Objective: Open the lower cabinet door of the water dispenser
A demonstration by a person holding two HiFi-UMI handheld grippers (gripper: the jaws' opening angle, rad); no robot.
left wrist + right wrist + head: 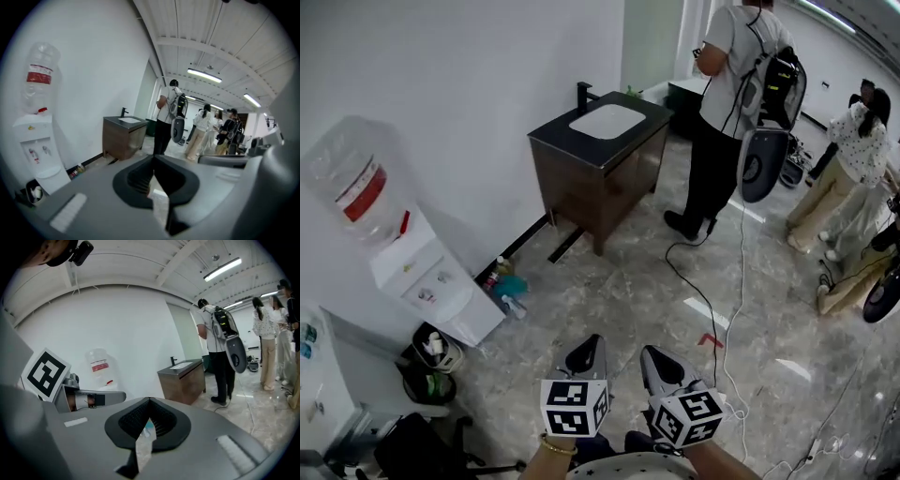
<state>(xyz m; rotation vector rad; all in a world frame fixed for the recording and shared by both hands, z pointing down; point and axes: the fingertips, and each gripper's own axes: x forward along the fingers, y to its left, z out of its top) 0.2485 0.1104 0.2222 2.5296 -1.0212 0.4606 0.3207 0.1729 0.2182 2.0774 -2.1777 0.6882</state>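
Observation:
The white water dispenser [431,281] stands against the left wall with a clear bottle [356,187] on top. Its lower cabinet front [467,317] faces the room and is too small here to tell details. Both grippers hang low in the head view, well away from the dispenser. My left gripper [586,354] and right gripper [661,364] sit side by side, each shut with nothing between the fingers. In the left gripper view the dispenser [40,150] is far to the left of the shut left gripper [153,157]. In the right gripper view the bottle [99,365] rises beyond the shut right gripper [150,400].
A dark vanity cabinet with a white sink [600,155] stands along the wall ahead. A person with a backpack [731,103] stands beside it, others [853,159] at right. A cable [694,281] crosses the marble floor. Small bottles [504,286] and a bin [436,352] flank the dispenser.

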